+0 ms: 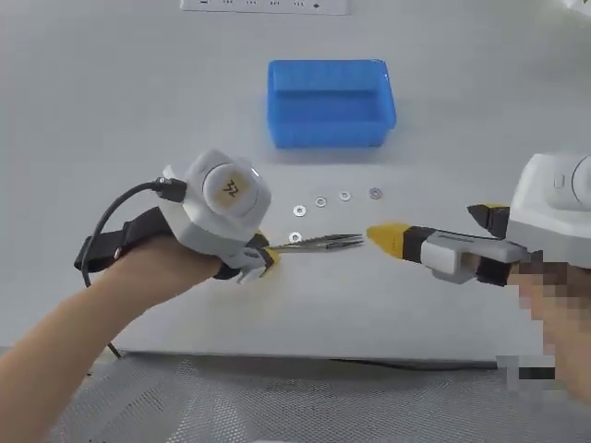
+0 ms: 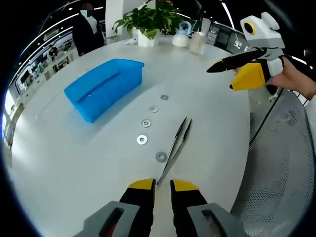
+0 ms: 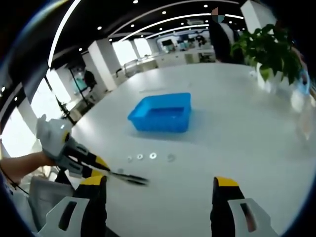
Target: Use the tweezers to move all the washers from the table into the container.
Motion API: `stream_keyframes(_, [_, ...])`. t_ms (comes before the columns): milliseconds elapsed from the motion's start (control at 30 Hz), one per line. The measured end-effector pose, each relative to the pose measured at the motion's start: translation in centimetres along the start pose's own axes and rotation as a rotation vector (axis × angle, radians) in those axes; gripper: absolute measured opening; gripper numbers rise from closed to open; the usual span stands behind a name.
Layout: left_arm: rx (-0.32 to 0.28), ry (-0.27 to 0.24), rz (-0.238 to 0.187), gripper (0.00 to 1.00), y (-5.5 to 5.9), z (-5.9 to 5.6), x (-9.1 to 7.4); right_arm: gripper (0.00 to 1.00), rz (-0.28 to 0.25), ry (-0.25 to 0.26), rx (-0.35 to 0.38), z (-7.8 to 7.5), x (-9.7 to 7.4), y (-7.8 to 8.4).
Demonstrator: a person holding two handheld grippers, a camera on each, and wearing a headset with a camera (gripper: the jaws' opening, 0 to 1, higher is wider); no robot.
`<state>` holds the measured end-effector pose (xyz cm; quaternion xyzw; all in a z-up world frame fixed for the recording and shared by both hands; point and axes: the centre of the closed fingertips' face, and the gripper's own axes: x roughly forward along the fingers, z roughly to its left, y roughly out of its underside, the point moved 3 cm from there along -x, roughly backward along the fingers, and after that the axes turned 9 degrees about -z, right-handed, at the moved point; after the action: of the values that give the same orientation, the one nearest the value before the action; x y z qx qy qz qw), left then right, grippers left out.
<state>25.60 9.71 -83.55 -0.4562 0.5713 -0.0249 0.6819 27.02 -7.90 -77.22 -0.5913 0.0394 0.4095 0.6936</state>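
While the left hand-held gripper pinches slim metal tweezers, rear end hidden between its jaws, the right hand-held gripper hangs spread wide, empty.

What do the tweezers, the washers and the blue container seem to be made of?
The tweezers look like steel: thin, grey, shiny. The washers seem metal too, silvery. The container is probably plastic: glossy, uniform blue.

Far ahead of me a white power strip lies flat. A leafy potted plant stands with a clear cup just beside it. Grey perforated mesh runs nearest me.
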Motion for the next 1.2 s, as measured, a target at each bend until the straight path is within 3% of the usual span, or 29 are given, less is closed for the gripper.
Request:
stream_keyframes(67, [0.028,0.008,0.017,0.07,0.2,-0.3,0.0,0.87,-0.005,0.002,0.002,0.0,0.0,-0.1])
stream_keyframes(100, [0.077,0.012,0.012,0.05,0.1,-0.3,0.0,0.87,-0.006,0.002,0.002,-0.1,0.0,-0.1])
stream_keyframes(167, [0.106,0.01,0.009,0.0,0.0,-0.4,0.0,0.87,-0.004,0.002,0.003,-0.1,0.0,0.0])
stream_keyframes(300, [0.083,0.053,0.023,0.0,0.1,-1.3,0.0,0.87,0.0,-0.002,-0.003,0.1,-0.1,0.1])
stream_keyframes(467, [0.119,0.057,0.023,0.0,-0.4,-2.0,-0.5,0.86,0.006,-0.013,-0.013,0.5,-0.1,0.0])
stream_keyframes(1000, [0.133,0.028,-0.097,0.0,-4.4,-3.1,-4.3,0.81,0.025,-0.079,-0.069,2.8,0.4,-0.1])
stream_keyframes(1200, [0.083,0.006,-0.17,0.0,-5.9,-3.8,-5.6,0.77,0.024,-0.119,-0.088,3.7,0.5,0.0])
